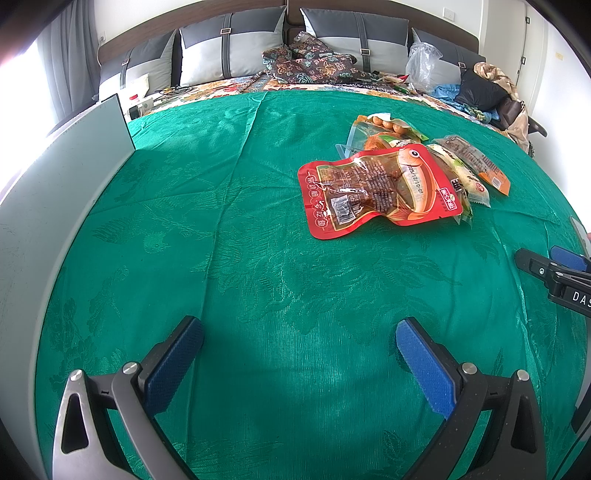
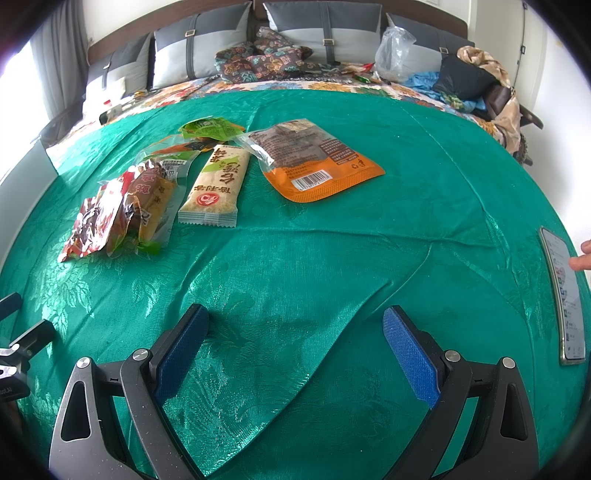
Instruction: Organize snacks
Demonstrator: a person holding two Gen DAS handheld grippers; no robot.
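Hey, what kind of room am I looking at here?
Most likely a bedroom: the snack packets lie on a green cloth spread over a bed, with grey pillows against a headboard behind, and a curtain to one side.

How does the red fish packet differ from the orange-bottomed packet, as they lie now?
The red fish packet is red-edged with a fish picture; the orange-bottomed packet is clear on top and orange below. The red one lies on top of other snacks at the pile's left end; the orange one lies at the right end, mostly flat on the green cloth. Both are sealed and untouched by either gripper.
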